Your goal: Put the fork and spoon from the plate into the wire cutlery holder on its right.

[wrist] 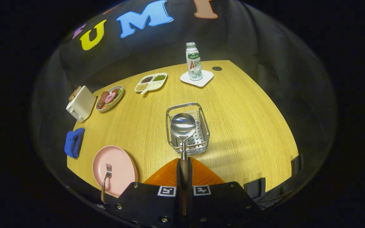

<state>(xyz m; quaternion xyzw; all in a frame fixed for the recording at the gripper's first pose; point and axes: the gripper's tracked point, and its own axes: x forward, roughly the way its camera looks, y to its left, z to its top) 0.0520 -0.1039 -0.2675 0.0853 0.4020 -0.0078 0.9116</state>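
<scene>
While fork (105,179) waits (on plate (116,164)), gripper (184,169) clamps spoon (182,128).

Claw (184,171): fingers closed on the handle of the spoon (182,126), its bowl held over the wire holder (188,128). Fork (105,180): lying on the pink plate (114,169), left of the holder. Surface (249,120): also a bottle (193,61) on a coaster (197,78), beyond the holder.
</scene>
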